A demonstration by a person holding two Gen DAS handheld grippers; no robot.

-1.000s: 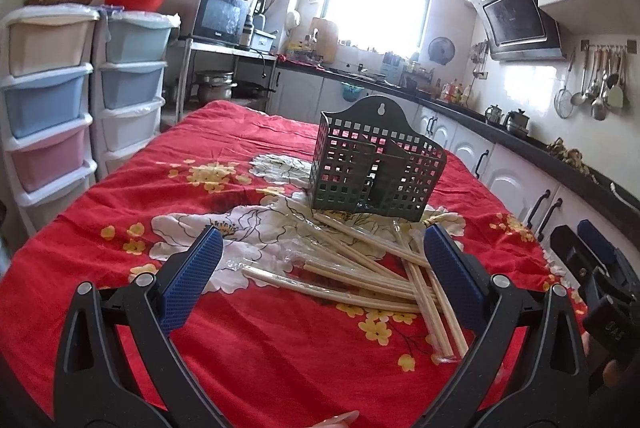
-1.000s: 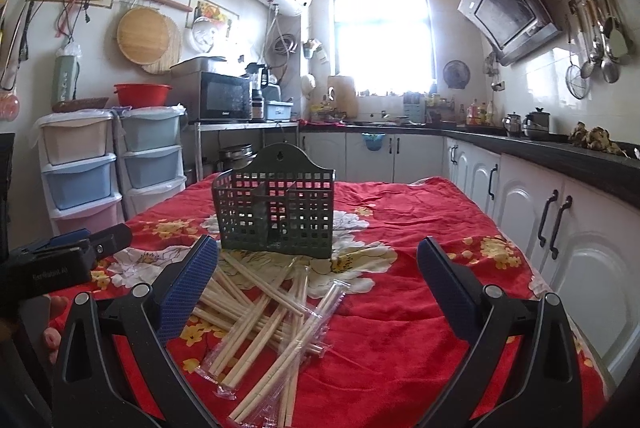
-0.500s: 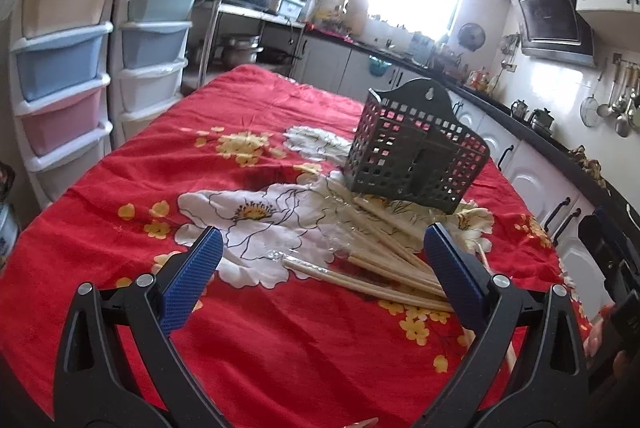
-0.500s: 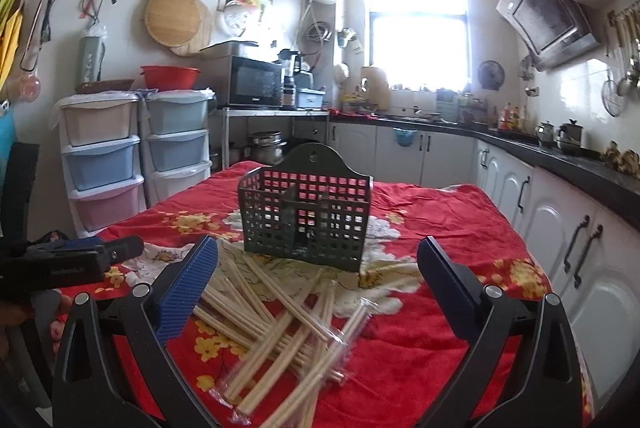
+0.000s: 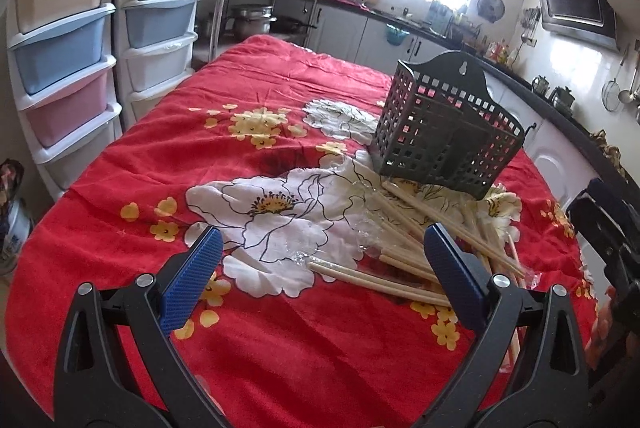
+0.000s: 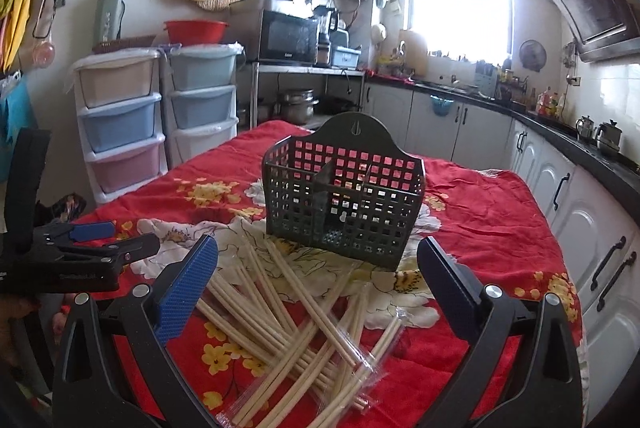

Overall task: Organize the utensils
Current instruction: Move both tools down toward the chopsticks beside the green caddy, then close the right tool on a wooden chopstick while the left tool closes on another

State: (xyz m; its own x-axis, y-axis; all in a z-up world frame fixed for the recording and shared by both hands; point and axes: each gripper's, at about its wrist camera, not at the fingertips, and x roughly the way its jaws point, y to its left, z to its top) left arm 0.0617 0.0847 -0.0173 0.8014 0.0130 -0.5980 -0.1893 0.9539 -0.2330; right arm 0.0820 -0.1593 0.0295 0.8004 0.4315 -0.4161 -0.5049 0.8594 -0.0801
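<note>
A dark green slotted utensil basket (image 5: 446,131) stands upright on the red floral tablecloth (image 5: 248,75); it also shows in the right wrist view (image 6: 344,195). A pile of pale wooden chopsticks in clear wrappers (image 6: 288,312) lies in front of it, also seen in the left wrist view (image 5: 416,248). My left gripper (image 5: 320,280) is open and empty above the cloth, left of the pile. My right gripper (image 6: 318,288) is open and empty above the pile. Each gripper shows at the edge of the other's view: the left one (image 6: 76,256), the right one (image 5: 608,228).
Plastic drawer towers (image 6: 156,115) stand left of the table. A rack with a microwave (image 6: 286,39) stands behind. White cabinets under a black counter (image 6: 560,163) run along the right. The tablecloth (image 6: 480,211) drops off at its edges.
The left gripper has shifted left and tilted down, so the basket and chopsticks sit further right in its view. The right gripper has moved closer to the basket and over the chopsticks.
</note>
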